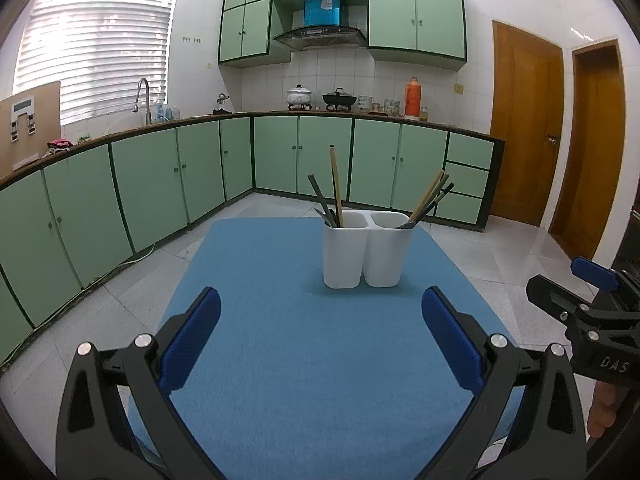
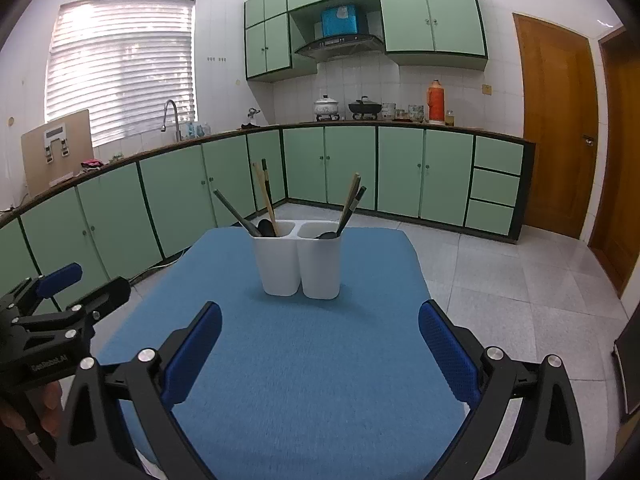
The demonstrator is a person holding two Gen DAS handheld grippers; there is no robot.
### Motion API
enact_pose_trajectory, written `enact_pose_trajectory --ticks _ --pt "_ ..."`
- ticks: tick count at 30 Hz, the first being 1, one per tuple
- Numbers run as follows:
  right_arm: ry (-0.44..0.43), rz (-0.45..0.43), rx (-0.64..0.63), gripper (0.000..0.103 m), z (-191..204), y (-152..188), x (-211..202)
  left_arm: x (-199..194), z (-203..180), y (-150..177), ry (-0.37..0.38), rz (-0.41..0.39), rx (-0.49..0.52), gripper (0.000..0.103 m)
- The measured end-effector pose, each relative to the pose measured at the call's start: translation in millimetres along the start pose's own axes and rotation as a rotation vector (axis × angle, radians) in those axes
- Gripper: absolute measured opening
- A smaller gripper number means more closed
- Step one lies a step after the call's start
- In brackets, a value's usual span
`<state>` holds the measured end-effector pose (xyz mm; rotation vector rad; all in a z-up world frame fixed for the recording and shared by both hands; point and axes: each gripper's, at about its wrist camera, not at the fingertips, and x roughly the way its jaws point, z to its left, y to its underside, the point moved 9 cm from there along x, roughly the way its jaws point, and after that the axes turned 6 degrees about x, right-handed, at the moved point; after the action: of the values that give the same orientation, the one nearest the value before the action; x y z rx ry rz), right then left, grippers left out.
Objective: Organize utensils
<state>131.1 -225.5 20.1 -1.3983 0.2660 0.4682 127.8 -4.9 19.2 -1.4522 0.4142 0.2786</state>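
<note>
The utensils (image 1: pixel 337 188) stand in a white two-compartment holder (image 1: pixel 366 254) at the far middle of the blue mat (image 1: pixel 304 360). They look light, stiff and slim; grip the handle tops. Left gripper (image 1: pixel 320 340) and right gripper (image 2: pixel 320 344) hover near, jaws wide, empty.

A tabletop (image 1: pixel 280 360) covered edge to edge in blue felt-like cloth stands over a pale tiled kitchen floor (image 1: pixel 500 256). Toward its far end sits a white two-compartment holder (image 1: pixel 366 256), both halves upright and joined side by side, with dark and wooden utensils (image 1: pixel 336 192) leaning in each.
</note>
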Motion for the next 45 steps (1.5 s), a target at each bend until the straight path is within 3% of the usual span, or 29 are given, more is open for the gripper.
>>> enact_pose_trajectory --ticks 45 --pt "-0.002 0.024 -0.009 0.097 6 -1 17 12 0 1 0.002 0.009 0.011 0.098"
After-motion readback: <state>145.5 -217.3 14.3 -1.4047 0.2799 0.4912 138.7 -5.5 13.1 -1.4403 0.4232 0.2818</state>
